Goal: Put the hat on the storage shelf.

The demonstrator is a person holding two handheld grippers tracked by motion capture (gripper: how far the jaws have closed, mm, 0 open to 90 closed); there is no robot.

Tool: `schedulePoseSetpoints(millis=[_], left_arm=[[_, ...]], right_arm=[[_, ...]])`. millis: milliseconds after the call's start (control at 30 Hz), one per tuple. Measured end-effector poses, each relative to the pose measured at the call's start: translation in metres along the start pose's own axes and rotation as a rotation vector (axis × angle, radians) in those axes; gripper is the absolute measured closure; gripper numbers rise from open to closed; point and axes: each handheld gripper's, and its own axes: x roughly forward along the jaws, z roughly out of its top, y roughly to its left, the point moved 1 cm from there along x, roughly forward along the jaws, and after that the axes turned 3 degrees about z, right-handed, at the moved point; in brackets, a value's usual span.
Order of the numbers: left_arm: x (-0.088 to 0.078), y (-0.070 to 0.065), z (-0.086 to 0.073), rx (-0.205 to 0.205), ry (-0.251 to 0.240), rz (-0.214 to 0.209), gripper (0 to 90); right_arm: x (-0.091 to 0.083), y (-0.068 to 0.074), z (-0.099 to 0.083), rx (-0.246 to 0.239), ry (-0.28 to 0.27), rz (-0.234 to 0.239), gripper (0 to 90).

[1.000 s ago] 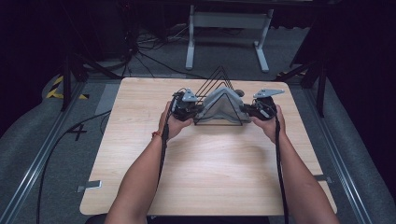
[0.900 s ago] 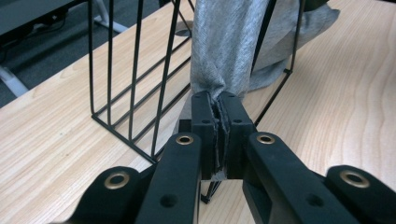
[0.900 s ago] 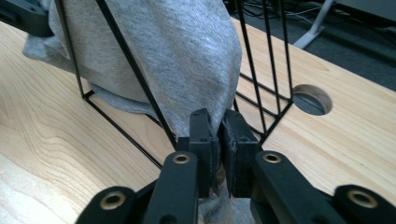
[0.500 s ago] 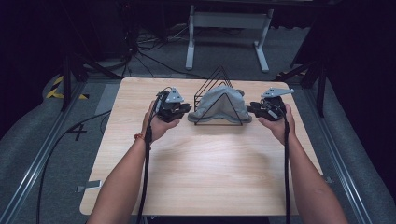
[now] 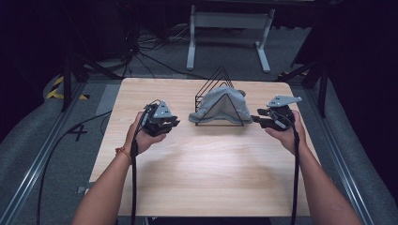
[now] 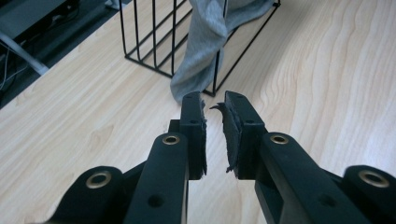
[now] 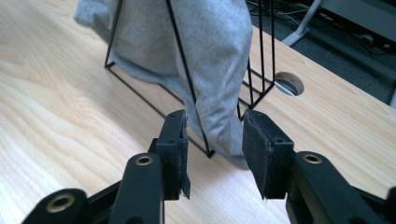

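High view: I hold my left gripper [image 5: 159, 121] in my left hand [image 5: 143, 136] over the left part of the wooden table [image 5: 206, 178], well apart from the black wire rack [image 5: 220, 101]. The rack is triangular and stands in the far middle of the table. A grey cloth [image 5: 218, 105] is draped over it, and its ends spill out at the left and right foot of the rack. My right gripper [image 5: 265, 119] sits in my right hand [image 5: 284, 133] near the rack's right end, its tips close to the cloth's right corner; I cannot tell from here if they touch. A grey plate tops each gripper, and cables trail back along my forearms.

Left gripper view: my left gripper [image 6: 214, 133] has its jaws parted by a narrow gap with nothing between them. The pads [image 6: 232, 130] look frayed. Just beyond the tips, the cloth [image 6: 201, 51] hangs down through the rack bars [image 6: 154, 42] onto the table [image 6: 74, 112].

Right gripper view: my right gripper [image 7: 214, 149] is open wider and grips nothing. The lower corner of the rack [image 7: 187, 93] and the hanging cloth end [image 7: 219, 60] sit in line with the gap, just beyond the tips. A round cable hole [image 7: 289, 84] is in the table [image 7: 65, 121] behind the rack.
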Motion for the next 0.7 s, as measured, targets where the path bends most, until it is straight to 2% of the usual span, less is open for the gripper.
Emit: schedulePoseSetpoints(millis=[333,567,700], left_arm=[[-0.016,-0.006,-0.024,0.003,0.025,-0.005,75.3],[-0.022,-0.011,-0.041,0.001,0.049,-0.005,74.0],[-0.026,-0.015,-0.056,0.001,0.079,-0.011,71.7]], right_arm=[[-0.016,0.005,-0.026,-0.013,0.028,-0.01,58.8],[-0.026,0.008,-0.047,-0.002,0.045,-0.009,57.6],[-0.031,0.012,-0.062,-0.005,0.053,-0.001,56.5]])
